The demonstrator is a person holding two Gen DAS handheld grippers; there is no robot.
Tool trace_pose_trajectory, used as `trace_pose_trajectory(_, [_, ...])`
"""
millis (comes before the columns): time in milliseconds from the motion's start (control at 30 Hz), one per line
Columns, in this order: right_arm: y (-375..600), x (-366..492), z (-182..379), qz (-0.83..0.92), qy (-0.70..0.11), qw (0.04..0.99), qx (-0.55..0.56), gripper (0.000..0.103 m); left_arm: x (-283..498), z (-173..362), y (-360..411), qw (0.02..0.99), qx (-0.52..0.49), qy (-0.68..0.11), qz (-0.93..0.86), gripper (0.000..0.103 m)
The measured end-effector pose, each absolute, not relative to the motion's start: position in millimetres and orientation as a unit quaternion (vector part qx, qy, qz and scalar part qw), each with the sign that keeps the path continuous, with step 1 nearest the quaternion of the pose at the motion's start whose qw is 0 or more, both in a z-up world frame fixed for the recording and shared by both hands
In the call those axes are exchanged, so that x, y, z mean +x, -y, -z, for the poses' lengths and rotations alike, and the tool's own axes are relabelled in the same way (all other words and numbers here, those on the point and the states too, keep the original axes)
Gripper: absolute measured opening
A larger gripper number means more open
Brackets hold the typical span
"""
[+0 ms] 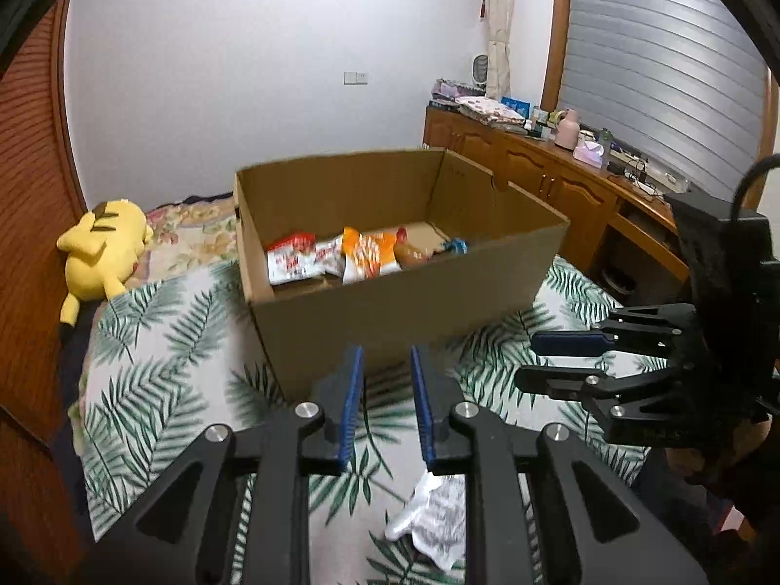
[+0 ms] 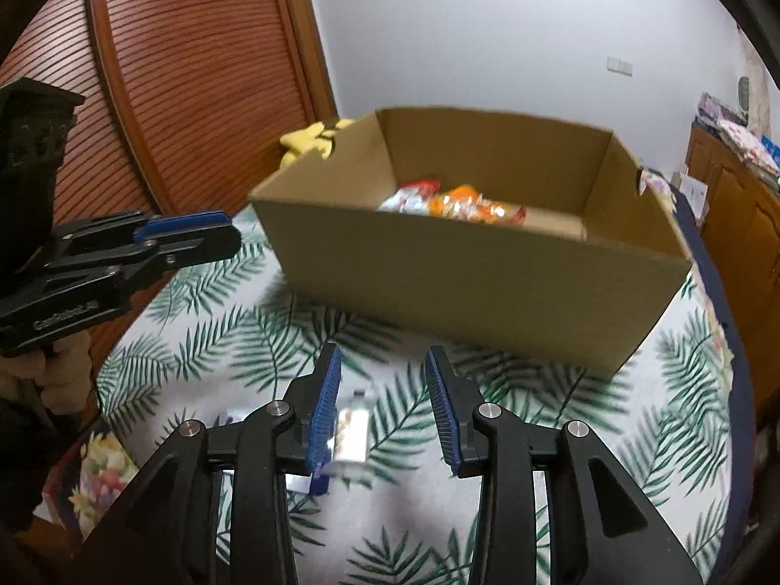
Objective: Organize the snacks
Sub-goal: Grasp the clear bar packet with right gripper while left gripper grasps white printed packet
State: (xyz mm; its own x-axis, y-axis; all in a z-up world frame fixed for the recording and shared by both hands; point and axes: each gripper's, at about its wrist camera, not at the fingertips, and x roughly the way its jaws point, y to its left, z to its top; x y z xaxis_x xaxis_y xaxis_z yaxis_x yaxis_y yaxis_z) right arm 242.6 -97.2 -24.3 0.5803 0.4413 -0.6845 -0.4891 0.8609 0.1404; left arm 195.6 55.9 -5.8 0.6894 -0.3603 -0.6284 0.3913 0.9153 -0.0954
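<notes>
An open cardboard box (image 1: 390,312) (image 2: 463,282) stands on the leaf-print bed cover. Inside lie several snack packets: a red-and-white one (image 1: 292,258), an orange one (image 1: 365,256) and more behind them (image 2: 453,204). My left gripper (image 1: 386,356) (image 2: 233,234) hovers in front of the box's near wall, open, with nothing between its blue pads. Below it a white crinkled packet (image 1: 431,512) lies on the cover. My right gripper (image 2: 384,356) (image 1: 529,358) is beside it, also open and empty. A silvery packet (image 2: 353,426) lies on the cover under its left finger.
A yellow plush toy (image 1: 100,253) lies left of the box. A wooden cabinet (image 1: 560,170) with clutter on top runs along the right under a shuttered window. Slatted wooden doors (image 2: 195,73) stand at the left. The leaf-print cover (image 1: 161,341) spreads around the box.
</notes>
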Motion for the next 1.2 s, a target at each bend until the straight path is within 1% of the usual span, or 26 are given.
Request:
trace_pose_trajectory(267, [73.8, 239.1, 67.6, -0.273, -0.415, 0.866, -0.048, 0.034, 176.4, 43.5, -54.1, 0.902, 0.013, -0.374, 0.214, 0.019])
trace_pose_trajectory(333, [68.6, 240.6, 78.3, -0.274, -0.430, 0.859, -0.054, 0.030, 170.0, 51.1, -51.8, 0.897, 0.018, -0.381, 0.222, 0.019])
trace_pose_trajectory(533, [63.9, 245.6, 92.8, -0.274, -0.447, 0.850, -0.057, 0.030, 160.6, 62.5, -51.5, 0.890, 0.026, -0.394, 0.230, 0.019])
trace_pose_trajectory(567, [63.5, 246.7, 94.3, -0.273, -0.448, 0.850, -0.058, 0.028, 159.5, 64.0, -50.6, 0.888, 0.028, -0.395, 0.232, 0.020])
trace_pose_trajectory(633, [62.5, 246.6, 94.5, -0.270, -0.445, 0.851, -0.068, 0.020, 159.4, 66.8, -48.9, 0.884, 0.027, -0.400, 0.239, 0.021])
trace_pose_trajectory(800, [72.8, 242.1, 92.3, -0.262, -0.440, 0.855, -0.084, 0.020, 157.5, 73.6, -35.1, 0.872, 0.048, -0.410, 0.262, 0.023])
trace_pose_trajectory(933, [98.5, 239.9, 91.5, -0.243, -0.437, 0.863, -0.066, 0.020, 156.3, 80.2, -24.9, 0.862, 0.071, -0.418, 0.278, 0.026])
trace_pose_trajectory(1033, [110.4, 239.4, 93.6, -0.230, -0.439, 0.866, -0.062, 0.020, 161.2, 87.2, -23.6, 0.857, 0.077, -0.431, 0.270, 0.027])
trace_pose_trajectory(1200, [122.6, 235.2, 93.9, -0.226, -0.437, 0.869, -0.057, 0.020, 161.5, 91.0, -20.4, 0.857, 0.079, -0.430, 0.271, 0.034])
